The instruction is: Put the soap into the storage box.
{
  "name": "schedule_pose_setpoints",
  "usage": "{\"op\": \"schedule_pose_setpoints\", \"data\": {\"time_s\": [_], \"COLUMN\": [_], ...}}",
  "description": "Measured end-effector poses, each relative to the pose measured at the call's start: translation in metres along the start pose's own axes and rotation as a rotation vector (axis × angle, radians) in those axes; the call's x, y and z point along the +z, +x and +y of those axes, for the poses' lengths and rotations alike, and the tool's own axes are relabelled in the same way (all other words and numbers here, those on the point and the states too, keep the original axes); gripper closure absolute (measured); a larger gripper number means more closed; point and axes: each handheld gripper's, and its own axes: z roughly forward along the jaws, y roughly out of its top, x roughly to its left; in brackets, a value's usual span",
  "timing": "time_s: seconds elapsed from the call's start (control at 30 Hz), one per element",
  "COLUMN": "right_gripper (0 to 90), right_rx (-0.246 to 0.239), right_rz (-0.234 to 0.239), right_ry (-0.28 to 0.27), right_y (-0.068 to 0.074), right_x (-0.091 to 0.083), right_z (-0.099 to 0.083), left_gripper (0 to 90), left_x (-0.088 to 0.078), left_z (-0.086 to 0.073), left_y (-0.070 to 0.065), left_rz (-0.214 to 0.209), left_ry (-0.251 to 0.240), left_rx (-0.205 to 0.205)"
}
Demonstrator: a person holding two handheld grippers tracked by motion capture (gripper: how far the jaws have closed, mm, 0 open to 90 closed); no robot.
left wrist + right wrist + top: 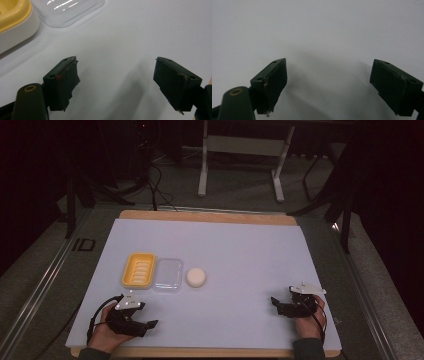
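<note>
In the high view, the left gripper (142, 317) lies at the lower left of the frame and the right gripper (281, 305) at the lower right, both on the white sheet (240, 250). A yellow soap dish (139, 270), a clear lid (167, 275) and a round white soap (195, 277) sit in a row left of centre. In the left gripper view, the jaws stand apart with nothing between them; dish (12, 20) and lid (70, 11) lie at the upper left. In the right gripper view, the jaws stand apart over bare sheet.
</note>
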Motion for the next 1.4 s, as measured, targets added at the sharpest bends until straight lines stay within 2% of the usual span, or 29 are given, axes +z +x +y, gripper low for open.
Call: {"op": "schedule_pose_setpoints", "data": {"time_s": [0.1, 0.23, 0.3, 0.33, 0.43, 0.47, 0.67, 0.8, 1.03, 1.2, 1.4], "right_gripper": [14.3, 14.7, 14.7, 14.8, 14.7, 14.7, 14.7, 14.8, 14.7, 14.8, 14.8], "right_rx": [0.006, 0.002, -0.002, -0.010, -0.011, -0.009, -0.040, -0.035, -0.037, -0.036, -0.039], "right_rz": [0.012, 0.012, 0.013, 0.008, 0.004, 0.004, -0.014, -0.016, -0.029, -0.032, -0.030], "right_ry": [-0.020, -0.034, -0.037, -0.042, -0.049, -0.056, -0.052, -0.067, -0.087, -0.091, -0.092], "right_y": [0.000, 0.000, 0.000, 0.001, 0.001, 0.001, 0.005, 0.004, 0.005, 0.005, 0.005], "right_x": [-0.002, -0.003, -0.003, -0.004, -0.004, -0.005, -0.005, -0.006, -0.008, -0.008, -0.008], "right_z": [-0.001, -0.002, -0.002, -0.002, -0.002, -0.003, -0.003, -0.003, -0.004, -0.005, -0.005], "left_gripper": [20.4, 22.4, 24.2, 24.7, 26.2, 26.2, 27.5, 30.3, 31.3, 34.0, 34.0], "left_x": [0.001, 0.005, 0.006, 0.007, 0.008, 0.010, 0.012, 0.012, 0.012, 0.015, 0.017], "left_z": [0.000, 0.004, 0.005, 0.007, 0.010, 0.013, 0.024, 0.031, 0.039, 0.046, 0.052], "left_y": [0.000, -0.003, -0.005, -0.006, -0.007, -0.007, -0.005, -0.003, 0.000, 0.001, 0.002], "left_rz": [0.006, 0.011, 0.019, 0.000, -0.006, -0.004, 0.014, 0.017, 0.028, 0.018, 0.023], "left_ry": [0.007, 0.032, 0.030, 0.006, -0.002, 0.006, 0.026, 0.043, 0.054, 0.094, 0.109], "left_rx": [0.006, 0.038, 0.053, 0.069, 0.084, 0.103, 0.136, 0.158, 0.175, 0.187, 0.197]}}
